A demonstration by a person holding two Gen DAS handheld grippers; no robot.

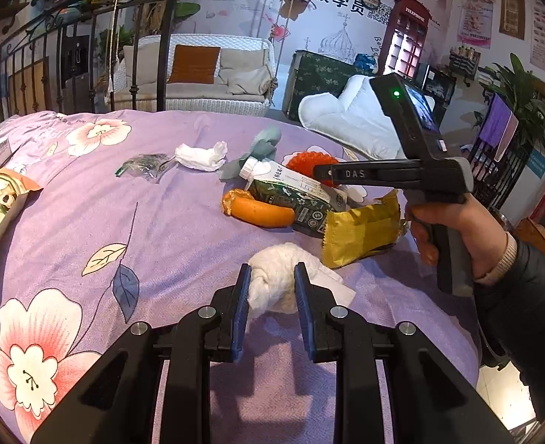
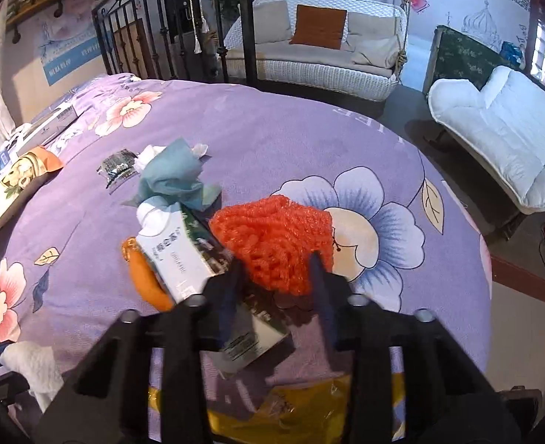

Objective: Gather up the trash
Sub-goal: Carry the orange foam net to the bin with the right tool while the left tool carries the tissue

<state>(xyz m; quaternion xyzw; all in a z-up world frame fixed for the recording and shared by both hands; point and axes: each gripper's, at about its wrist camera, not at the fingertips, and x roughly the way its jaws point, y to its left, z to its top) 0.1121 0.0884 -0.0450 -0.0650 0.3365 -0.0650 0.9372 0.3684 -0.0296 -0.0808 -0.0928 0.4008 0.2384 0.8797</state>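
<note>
1. Crumpled white tissue point(image 1: 272, 277) sits pinched between the left gripper point(image 1: 272, 288) fingers, low over the bed point(image 1: 87, 222).
2. Right gripper point(image 2: 278, 277) fingers close on the orange mesh point(image 2: 272, 236); its springy net could slip free, or nudge the milk carton point(image 2: 183, 255).

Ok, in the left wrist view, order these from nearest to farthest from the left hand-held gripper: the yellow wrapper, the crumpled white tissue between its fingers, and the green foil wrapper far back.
1. Crumpled white tissue, between the left hand-held gripper's fingers.
2. Yellow wrapper, just beyond, to the right.
3. Green foil wrapper, far back, to the left.
</note>
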